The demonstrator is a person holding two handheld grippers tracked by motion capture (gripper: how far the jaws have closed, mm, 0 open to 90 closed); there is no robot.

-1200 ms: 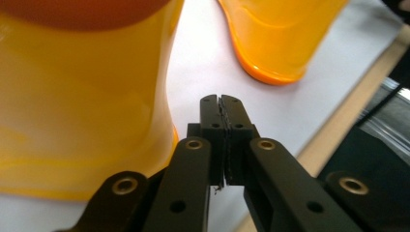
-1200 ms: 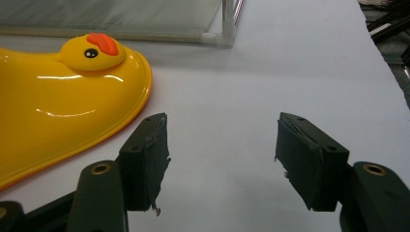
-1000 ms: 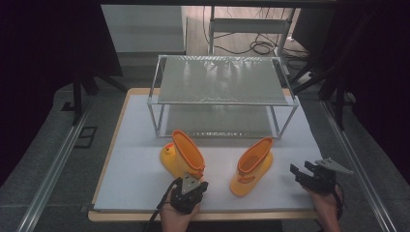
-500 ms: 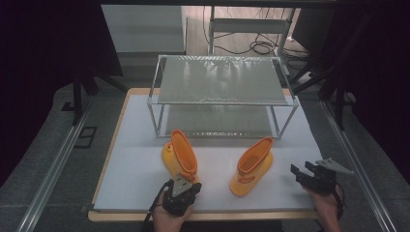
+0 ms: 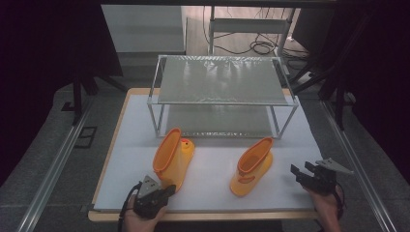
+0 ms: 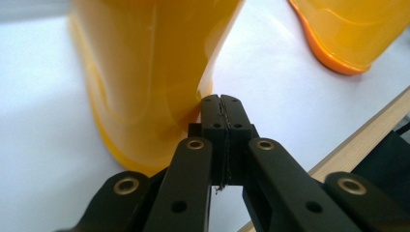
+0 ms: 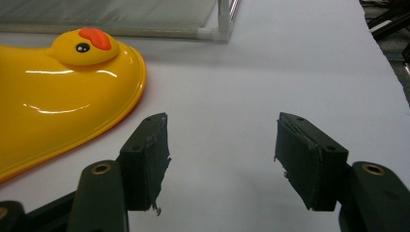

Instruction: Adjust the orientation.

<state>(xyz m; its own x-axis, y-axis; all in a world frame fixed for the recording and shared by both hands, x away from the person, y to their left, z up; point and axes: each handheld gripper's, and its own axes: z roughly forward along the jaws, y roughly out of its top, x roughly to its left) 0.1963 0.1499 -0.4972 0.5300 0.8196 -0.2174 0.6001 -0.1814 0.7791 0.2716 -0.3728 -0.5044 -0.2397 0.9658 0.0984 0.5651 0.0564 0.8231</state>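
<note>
Left claw [image 5: 168, 188] shut, empty, backed off boot [image 5: 173, 157].
Boot tilted 1 s ago, now upright just ahead of closed tips, maybe touching: placement likely done. Right claw [image 5: 300, 171] agape, 2nd boot [image 5: 251, 164] just left. Glossy yellow-orange rubber, duck-face toes; metal-framed rack [image 5: 222, 82] beyond.

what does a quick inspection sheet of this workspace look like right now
surface: white mat on a wood-edged table.
job's things: two yellow duck boots, left boot and right boot, upright before a two-tier wire rack.
clutter: nothing seen.
grippers: left gripper shut, empty, tips at the left boot's heel; right gripper open, empty.
cables: black cable off the left gripper.
surroundings: dark room, floor cables behind.
</note>
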